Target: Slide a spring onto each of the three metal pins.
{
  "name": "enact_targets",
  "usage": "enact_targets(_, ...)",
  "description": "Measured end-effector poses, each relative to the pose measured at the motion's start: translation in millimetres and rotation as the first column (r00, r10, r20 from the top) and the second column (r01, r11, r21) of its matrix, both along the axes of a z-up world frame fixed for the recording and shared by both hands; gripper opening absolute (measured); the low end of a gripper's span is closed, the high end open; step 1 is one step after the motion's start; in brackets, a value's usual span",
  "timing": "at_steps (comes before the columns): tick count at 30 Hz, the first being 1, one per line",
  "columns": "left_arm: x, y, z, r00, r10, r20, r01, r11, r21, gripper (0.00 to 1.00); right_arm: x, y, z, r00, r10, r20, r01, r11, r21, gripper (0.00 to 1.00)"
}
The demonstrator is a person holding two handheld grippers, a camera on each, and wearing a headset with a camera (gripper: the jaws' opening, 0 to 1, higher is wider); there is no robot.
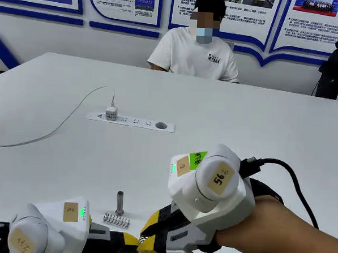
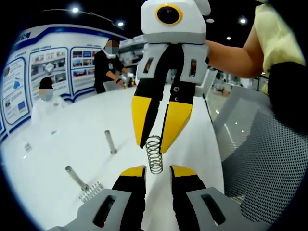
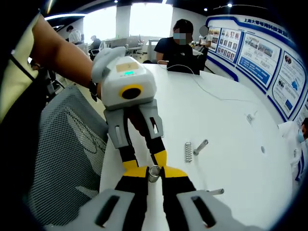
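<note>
Nearest the person, over the table's (image 1: 243,124) front edge, the two grippers meet tip to tip around one held spring (image 2: 154,154). The right gripper (image 3: 154,171) has its jaws nearly closed and pinched on the coil's upper end. The left gripper (image 2: 158,169) stands with its yellow tips narrowly apart on either side of the lower end, and I cannot tell whether they actually press on it. Whether anything runs through the coil's bore is too small to make out. Just beyond, a loose spring (image 1: 116,219) lies on its side on the table, just beside an upright pin (image 1: 120,203) that is bare. A second pin (image 2: 110,142) stands a little further off, bare as well. Past these, a power strip (image 1: 132,121) lies mid-table with a white plug in it, and a seated person (image 1: 194,51) faces across from the far side. By my reading the task is at its start: the first spring is being settled in the grip before threading. The next move calls for one gripper to let go so the other has sole hold of the coil by its side. The open end must be left free, then brought over the nearest pin's top, in line with the pin, and eased down
</note>
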State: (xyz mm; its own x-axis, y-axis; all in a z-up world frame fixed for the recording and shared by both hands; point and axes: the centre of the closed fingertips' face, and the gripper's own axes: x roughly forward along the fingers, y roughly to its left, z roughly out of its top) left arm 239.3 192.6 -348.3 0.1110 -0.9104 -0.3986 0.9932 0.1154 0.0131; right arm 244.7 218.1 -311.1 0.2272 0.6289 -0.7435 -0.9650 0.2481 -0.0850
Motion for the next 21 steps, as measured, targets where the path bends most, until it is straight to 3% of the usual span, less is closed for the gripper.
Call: enact_targets(21, 23.8, 32.3, -5.5, 0.991, 0.134, -0.015, -0.134, 0.991, 0.011, 0.41, 23.0, -28.6, 13.3, 0.995, -0.091, 0.033, 0.091, 0.996, 0.008, 0.12)
